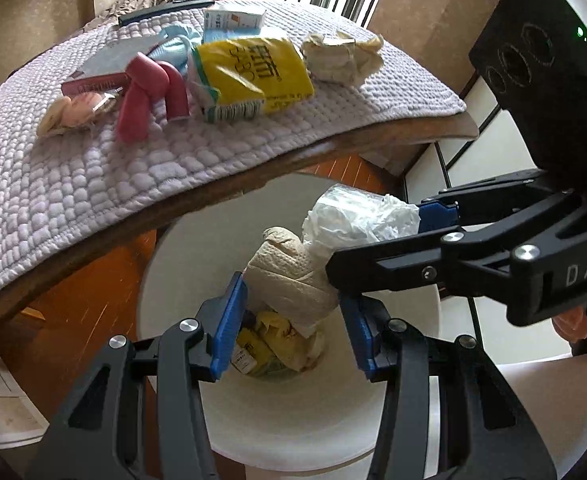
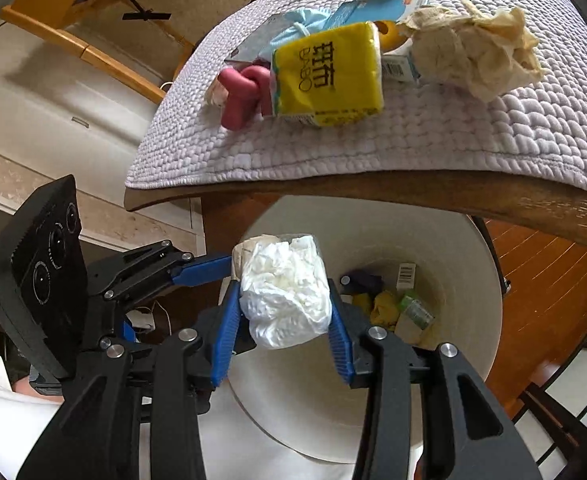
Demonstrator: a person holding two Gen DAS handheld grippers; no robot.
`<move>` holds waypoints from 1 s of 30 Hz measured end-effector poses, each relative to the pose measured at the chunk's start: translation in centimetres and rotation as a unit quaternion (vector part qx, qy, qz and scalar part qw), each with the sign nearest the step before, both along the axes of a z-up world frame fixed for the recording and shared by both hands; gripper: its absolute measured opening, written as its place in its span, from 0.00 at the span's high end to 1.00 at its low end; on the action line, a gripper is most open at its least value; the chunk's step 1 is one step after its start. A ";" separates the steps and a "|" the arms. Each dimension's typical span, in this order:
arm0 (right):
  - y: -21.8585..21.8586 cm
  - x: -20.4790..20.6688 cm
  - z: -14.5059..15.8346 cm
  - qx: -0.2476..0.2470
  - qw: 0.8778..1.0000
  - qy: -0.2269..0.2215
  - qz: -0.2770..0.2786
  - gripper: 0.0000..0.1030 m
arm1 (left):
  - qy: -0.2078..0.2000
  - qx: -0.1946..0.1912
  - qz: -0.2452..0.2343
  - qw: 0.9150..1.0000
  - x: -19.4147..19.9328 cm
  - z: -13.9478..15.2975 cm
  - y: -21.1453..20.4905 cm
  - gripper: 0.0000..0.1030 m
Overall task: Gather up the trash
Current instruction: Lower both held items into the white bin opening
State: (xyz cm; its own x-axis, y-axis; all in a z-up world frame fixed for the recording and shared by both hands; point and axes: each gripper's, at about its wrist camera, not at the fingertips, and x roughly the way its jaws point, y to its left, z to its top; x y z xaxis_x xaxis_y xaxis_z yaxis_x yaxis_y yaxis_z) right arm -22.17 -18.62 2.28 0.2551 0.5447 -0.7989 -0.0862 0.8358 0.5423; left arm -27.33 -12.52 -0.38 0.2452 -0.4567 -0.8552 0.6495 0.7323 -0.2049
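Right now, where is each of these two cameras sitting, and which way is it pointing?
Left wrist: rides on the left gripper, looking down into the white bin; its blue fingers flank a beige paper towel wad, and the right gripper crosses in.
Right wrist: rides on the right gripper, also facing the bin; it pinches a white tissue wad, with the left gripper alongside.
Shared: bin, both wads, yellow packet on the quilted mat.

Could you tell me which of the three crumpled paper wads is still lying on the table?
The crumpled beige paper wad beside the yellow tissue pack; the cream wad and white wad are held over the white bin.
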 end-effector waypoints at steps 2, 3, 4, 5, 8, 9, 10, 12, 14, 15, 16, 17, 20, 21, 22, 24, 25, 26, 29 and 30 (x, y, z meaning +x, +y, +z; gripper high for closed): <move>0.1 0.1 -0.4 -0.003 1.000 0.003 0.002 0.60 | -0.003 0.007 -0.005 1.000 0.0 -0.4 -0.1 0.52; 0.1 0.2 -0.6 -0.003 1.000 0.005 0.001 0.60 | -0.001 0.008 -0.006 1.000 0.1 -0.7 -0.1 0.52; 0.0 0.2 -0.8 0.001 1.000 0.007 -0.002 0.60 | 0.002 0.010 -0.005 1.000 0.1 -0.9 -0.1 0.52; -0.2 0.2 -1.0 0.005 1.000 0.009 -0.005 0.60 | 0.006 0.011 -0.003 1.000 0.2 -1.2 0.0 0.52; -0.7 0.2 -1.4 0.002 1.000 0.013 -0.012 0.60 | 0.014 0.017 0.000 1.000 0.4 -2.0 0.2 0.52; -0.9 0.1 -1.6 0.000 1.000 0.015 -0.014 0.60 | 0.015 0.019 0.001 1.000 0.4 -2.2 0.3 0.52; -1.0 0.1 -1.7 0.000 1.000 0.016 -0.015 0.60 | 0.016 0.021 0.001 1.000 0.4 -2.3 0.3 0.52; -1.2 0.1 -2.0 -0.003 1.000 0.020 -0.017 0.60 | 0.019 0.025 0.003 1.000 0.6 -2.6 0.4 0.52; -1.3 -0.1 -2.3 -0.005 1.000 0.021 -0.018 0.60 | 0.023 0.028 0.006 0.999 0.6 -3.0 0.5 0.52; -1.3 -0.1 -2.5 -0.006 1.000 0.023 -0.019 0.60 | 0.025 0.029 0.008 0.999 0.6 -3.1 0.5 0.52; -1.4 -0.2 -2.7 -0.007 0.999 0.024 -0.021 0.60 | 0.028 0.030 0.010 0.999 0.7 -3.3 0.6 0.52; -1.4 -0.2 -2.8 -0.006 0.999 0.026 -0.022 0.60 | 0.030 0.031 0.012 0.999 0.7 -3.4 0.8 0.52; -1.9 -0.4 -3.1 -0.005 0.999 0.029 -0.028 0.60 | 0.034 0.036 0.017 0.999 0.8 -3.8 0.7 0.52; -2.1 -0.5 -3.3 -0.008 0.999 0.030 -0.029 0.60 | 0.034 0.037 0.019 0.999 0.9 -3.9 0.7 0.52; -1.8 -0.3 -3.5 -0.011 0.999 0.031 -0.031 0.60 | 0.036 0.039 0.020 0.998 0.9 -4.0 0.8 0.52; -2.2 -0.4 -3.9 -0.022 0.999 0.033 -0.032 0.60 | 0.038 0.041 0.022 0.998 1.0 -4.4 1.1 0.52; -2.2 -0.5 -3.9 -0.025 0.999 0.033 -0.032 0.60 | 0.038 0.043 0.022 0.998 1.0 -4.5 1.1 0.52; -2.3 -0.6 -4.0 -0.028 0.999 0.033 -0.031 0.60 | 0.038 0.045 0.023 0.998 1.1 -4.5 1.1 0.52; -2.4 -0.8 -4.4 -0.041 0.998 0.035 -0.030 0.60 | 0.040 0.050 0.024 0.998 1.1 -4.7 1.3 0.52; -2.4 -0.9 -4.6 -0.045 0.998 0.035 -0.029 0.60 | 0.041 0.052 0.024 0.998 1.1 -4.7 1.2 0.52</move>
State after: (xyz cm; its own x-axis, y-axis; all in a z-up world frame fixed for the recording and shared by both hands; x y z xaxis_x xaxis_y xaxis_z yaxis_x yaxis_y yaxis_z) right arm -23.09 -21.02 -2.28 0.2260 0.4559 -0.8609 -0.0003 0.8838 0.4679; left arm -26.25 -11.28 -5.09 0.1924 -0.3540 -0.9152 0.5972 0.7823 -0.1771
